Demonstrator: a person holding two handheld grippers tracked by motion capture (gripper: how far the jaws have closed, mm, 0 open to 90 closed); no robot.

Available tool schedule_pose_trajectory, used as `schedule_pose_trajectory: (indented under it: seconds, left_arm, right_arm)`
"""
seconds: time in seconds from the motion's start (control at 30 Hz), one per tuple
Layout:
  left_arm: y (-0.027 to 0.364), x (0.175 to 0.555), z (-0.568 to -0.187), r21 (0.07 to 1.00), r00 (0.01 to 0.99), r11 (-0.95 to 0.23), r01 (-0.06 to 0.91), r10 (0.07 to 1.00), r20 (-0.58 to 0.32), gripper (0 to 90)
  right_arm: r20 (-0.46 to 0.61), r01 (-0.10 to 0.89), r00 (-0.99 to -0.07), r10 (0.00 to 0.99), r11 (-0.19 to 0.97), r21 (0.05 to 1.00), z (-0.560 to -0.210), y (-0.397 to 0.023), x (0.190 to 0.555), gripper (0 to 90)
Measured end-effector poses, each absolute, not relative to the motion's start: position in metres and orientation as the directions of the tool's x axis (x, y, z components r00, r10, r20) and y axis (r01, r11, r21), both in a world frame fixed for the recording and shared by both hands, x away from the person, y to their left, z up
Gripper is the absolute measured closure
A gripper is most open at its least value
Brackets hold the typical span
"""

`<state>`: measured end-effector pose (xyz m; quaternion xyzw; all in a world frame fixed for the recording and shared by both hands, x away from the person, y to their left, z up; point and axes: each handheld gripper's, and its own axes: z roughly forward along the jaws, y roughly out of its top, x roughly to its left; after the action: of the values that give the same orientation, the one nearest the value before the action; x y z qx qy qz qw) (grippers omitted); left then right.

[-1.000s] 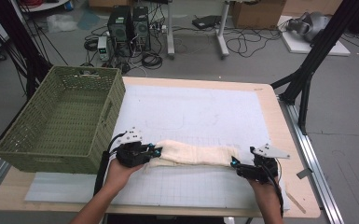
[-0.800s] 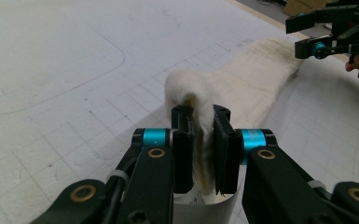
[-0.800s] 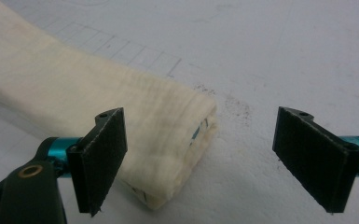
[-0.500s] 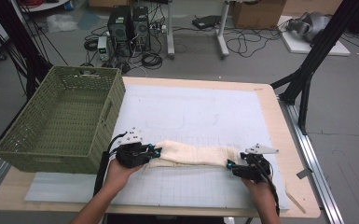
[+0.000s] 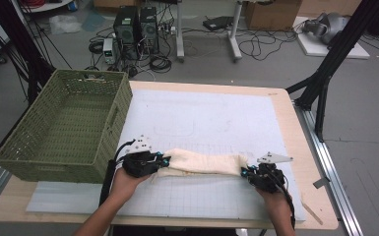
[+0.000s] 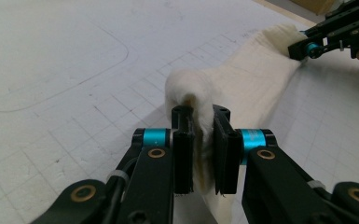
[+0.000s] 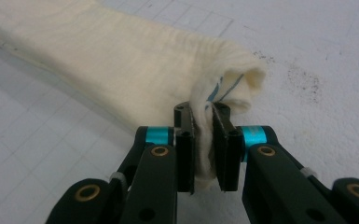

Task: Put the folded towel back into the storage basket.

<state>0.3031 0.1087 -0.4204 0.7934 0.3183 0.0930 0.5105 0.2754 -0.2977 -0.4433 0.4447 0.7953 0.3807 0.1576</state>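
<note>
Cream cloth (image 5: 204, 163) lies folded into a long band on the white gridded mat (image 5: 211, 123), near the front edge of the worktop (image 5: 295, 147). Its long axis runs left to right across the person.

Left claw (image 5: 163, 161) is clamped on the band's left end; in the left gripper view the jaws stand narrow with a bunched fold (image 6: 200, 100) pinched between them. Right claw (image 5: 246, 172) is clamped on the right end; the right gripper view shows cloth squeezed between near-closed jaws, a blue-striped edge (image 7: 224, 88) curling just beyond the tips.

Each claw sits at its own end, so neither hand is nearer; the cloth spans between them, sagging slightly.

Green woven basket (image 5: 64, 128) stands at the left, just beside the left claw. Judged: any carry goes leftward along the cloth's own axis. Whether the middle rests on the mat or is lifted, hard to say from above.
</note>
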Motion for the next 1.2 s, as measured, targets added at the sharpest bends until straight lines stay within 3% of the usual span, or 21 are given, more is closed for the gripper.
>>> schedule_pose_trajectory:
  seconds: [0.27,0.83,1.2]
  left_arm:
    - [0.115,0.293,-0.412,0.898,0.792,-0.251,0.362,0.592,-0.153,80.1]
    - [0.135,0.279,-0.393,0.936,0.807,-0.207,0.286,0.579,-0.118,80.2]
    - [0.148,0.269,-0.374,0.956,0.808,-0.200,0.215,0.587,-0.059,80.2]
  right_arm:
    - [0.051,0.466,-0.609,0.792,0.305,0.831,-0.433,-0.305,0.270,81.1]
    - [-0.019,0.299,-0.655,0.755,0.283,0.911,-0.409,-0.300,0.261,82.4]
    - [-0.027,0.252,-0.682,0.731,0.269,0.929,-0.397,-0.293,0.266,82.4]
